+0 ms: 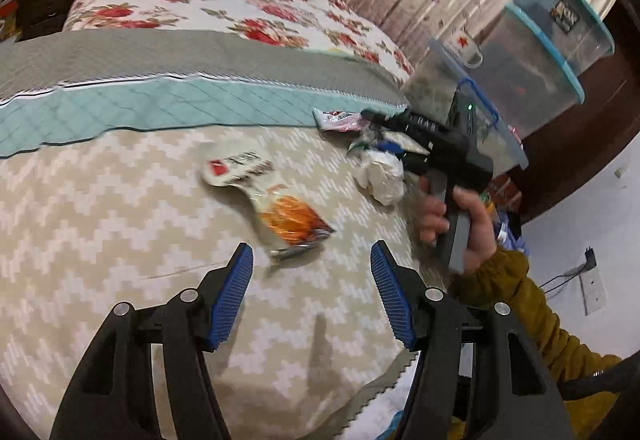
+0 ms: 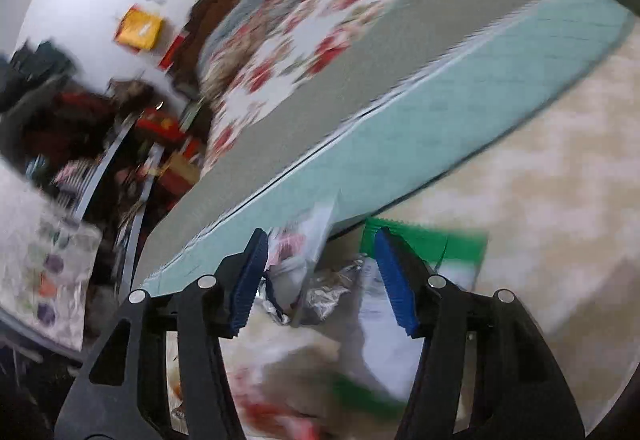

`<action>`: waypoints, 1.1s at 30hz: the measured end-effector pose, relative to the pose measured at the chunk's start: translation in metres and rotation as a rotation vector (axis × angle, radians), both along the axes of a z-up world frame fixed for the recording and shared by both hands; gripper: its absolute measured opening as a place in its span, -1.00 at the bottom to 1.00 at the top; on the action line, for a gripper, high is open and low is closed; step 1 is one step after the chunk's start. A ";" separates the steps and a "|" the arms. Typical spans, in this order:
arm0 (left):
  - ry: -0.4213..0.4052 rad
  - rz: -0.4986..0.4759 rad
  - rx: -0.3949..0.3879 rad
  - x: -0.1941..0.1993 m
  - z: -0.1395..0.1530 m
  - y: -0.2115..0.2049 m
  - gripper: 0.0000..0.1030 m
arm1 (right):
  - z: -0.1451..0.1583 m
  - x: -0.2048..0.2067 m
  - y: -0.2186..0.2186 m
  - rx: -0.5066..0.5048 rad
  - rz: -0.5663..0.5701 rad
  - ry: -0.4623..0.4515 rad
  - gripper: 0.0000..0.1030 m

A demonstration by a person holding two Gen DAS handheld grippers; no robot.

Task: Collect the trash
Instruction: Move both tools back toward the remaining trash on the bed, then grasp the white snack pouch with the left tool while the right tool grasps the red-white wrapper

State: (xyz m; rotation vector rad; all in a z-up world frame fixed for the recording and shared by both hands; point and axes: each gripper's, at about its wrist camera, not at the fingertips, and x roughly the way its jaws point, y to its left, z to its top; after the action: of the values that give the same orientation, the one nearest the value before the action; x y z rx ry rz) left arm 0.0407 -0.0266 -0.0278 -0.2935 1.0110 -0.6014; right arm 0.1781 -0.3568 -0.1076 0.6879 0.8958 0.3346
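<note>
**Wrappers scattered on the bed**

A snack wrapper [image 1: 276,199] lies on the bed [image 1: 100,199] just ahead of the open left hand-held gripper [image 1: 312,296]. Crumpled paper [image 1: 380,175] and a pink packet [image 1: 338,119] sit by the right hand-held gripper [image 2: 320,280], its jaws apart over blurred litter.

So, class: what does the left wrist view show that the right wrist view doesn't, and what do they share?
Only the left wrist view shows the orange-and-white snack wrapper, the crumpled white paper, the stacked clear tubs and the right gripper from outside.

Only the right wrist view shows the green packet and crumpled foil.

Both show the teal quilt band.
</note>
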 end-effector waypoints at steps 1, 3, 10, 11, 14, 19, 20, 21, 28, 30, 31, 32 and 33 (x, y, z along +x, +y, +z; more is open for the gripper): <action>-0.009 0.012 -0.005 0.000 0.000 0.008 0.12 | 0.000 -0.001 0.020 -0.004 0.068 0.002 0.13; -0.014 0.031 -0.017 -0.002 0.000 0.028 0.12 | 0.006 -0.021 0.065 0.019 0.238 -0.004 0.13; 0.011 0.041 -0.088 0.004 -0.013 0.049 0.12 | 0.042 -0.092 0.096 -0.044 0.279 -0.171 0.29; 0.017 0.033 -0.092 0.004 -0.015 0.048 0.12 | 0.044 -0.099 0.082 -0.053 0.209 -0.183 0.29; 0.040 0.000 -0.108 0.008 -0.022 0.044 0.12 | 0.035 -0.129 0.040 0.024 0.065 -0.159 0.29; 0.082 -0.038 -0.116 0.035 -0.034 0.020 0.12 | 0.015 -0.150 0.010 0.042 -0.041 -0.092 0.29; 0.095 -0.041 -0.120 0.041 -0.037 0.016 0.12 | 0.014 -0.152 0.007 0.042 -0.043 -0.082 0.28; 0.115 -0.039 -0.116 0.050 -0.041 0.010 0.12 | 0.012 -0.151 0.007 0.030 -0.041 -0.071 0.27; 0.199 -0.002 -0.051 0.074 -0.061 -0.018 -0.65 | 0.021 -0.082 0.024 -0.061 0.017 -0.055 0.24; 0.172 0.007 -0.049 0.071 -0.059 -0.020 -0.75 | 0.014 -0.053 0.030 -0.086 0.040 -0.008 0.24; 0.154 0.007 -0.028 0.069 -0.057 -0.020 -0.97 | 0.011 -0.044 0.032 -0.088 0.051 0.014 0.21; 0.132 0.008 0.015 0.066 -0.054 -0.021 -0.98 | 0.006 -0.033 0.037 -0.079 0.062 0.044 0.17; 0.127 0.007 0.016 0.064 -0.053 -0.019 -0.98 | 0.004 -0.025 0.042 -0.059 0.067 0.050 0.16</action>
State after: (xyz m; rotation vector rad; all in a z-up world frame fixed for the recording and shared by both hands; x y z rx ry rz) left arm 0.1044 -0.0455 -0.0811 -0.3243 1.1360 -0.5733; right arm 0.1527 -0.3150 -0.1032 0.6154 0.9743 0.3504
